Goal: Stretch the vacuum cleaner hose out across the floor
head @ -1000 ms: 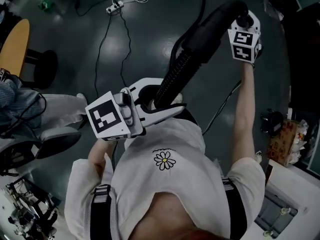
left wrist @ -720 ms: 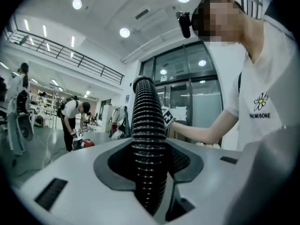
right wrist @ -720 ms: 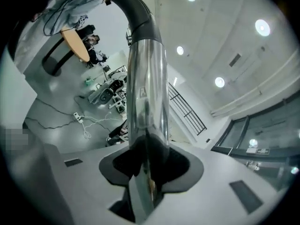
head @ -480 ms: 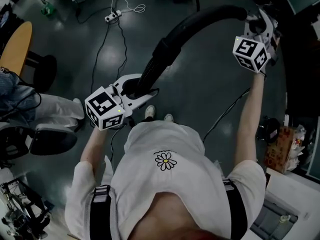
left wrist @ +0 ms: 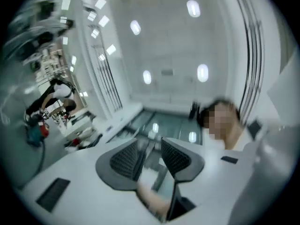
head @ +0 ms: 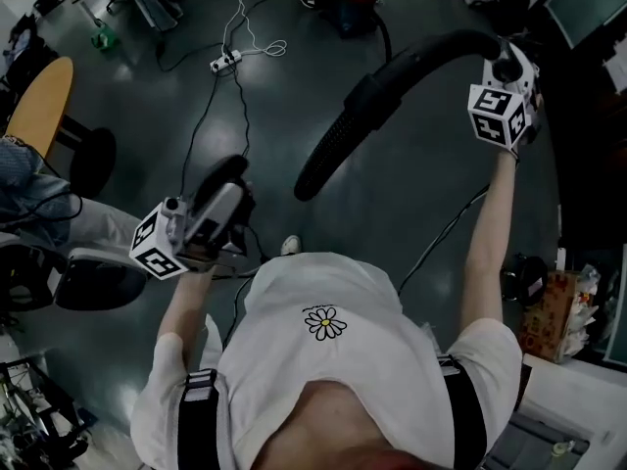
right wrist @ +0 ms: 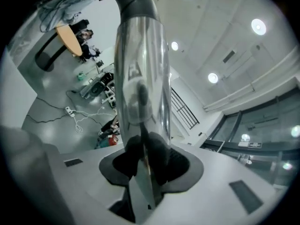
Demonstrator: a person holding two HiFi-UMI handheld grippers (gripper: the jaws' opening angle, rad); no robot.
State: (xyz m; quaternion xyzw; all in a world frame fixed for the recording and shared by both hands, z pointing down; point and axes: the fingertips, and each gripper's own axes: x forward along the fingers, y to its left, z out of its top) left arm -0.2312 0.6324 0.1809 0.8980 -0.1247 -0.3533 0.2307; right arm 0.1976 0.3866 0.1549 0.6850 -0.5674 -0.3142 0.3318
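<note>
The right claw [head: 500,67], held out at arm's length toward 1 o'clock in the head view, is clamped on the hose [head: 392,81]. In the right gripper view, that claw [right wrist: 147,161] has both dark pads pressed against the shiny tube [right wrist: 140,69] at the hose's end. The tube runs straight up toward 12 o'clock, where it joins a dark cuff that bends off to 11 o'clock. From the grip the black hose arches toward 12 o'clock, then sweeps down to the middle of the head view. There its ribbed free end hangs in the air above the dark floor [head: 411,204], touching nothing and well apart from the other claw. The left claw [head: 223,176] sits at 9 o'clock beside the person's hip, tipped upward. In the left gripper view, this claw [left wrist: 150,149] has its jaws standing a moderate way apart, and they have just been opening. Nothing is between them; only the ceiling lights and a window wall show past the pads. On the floor at 11 o'clock lies a power strip [head: 225,64] with a white cord [head: 265,47] looped beside it. A thin dark cable runs from there toward the person's feet. The person's white shirt [head: 323,360] fills the 6 o'clock part of the head view.
</note>
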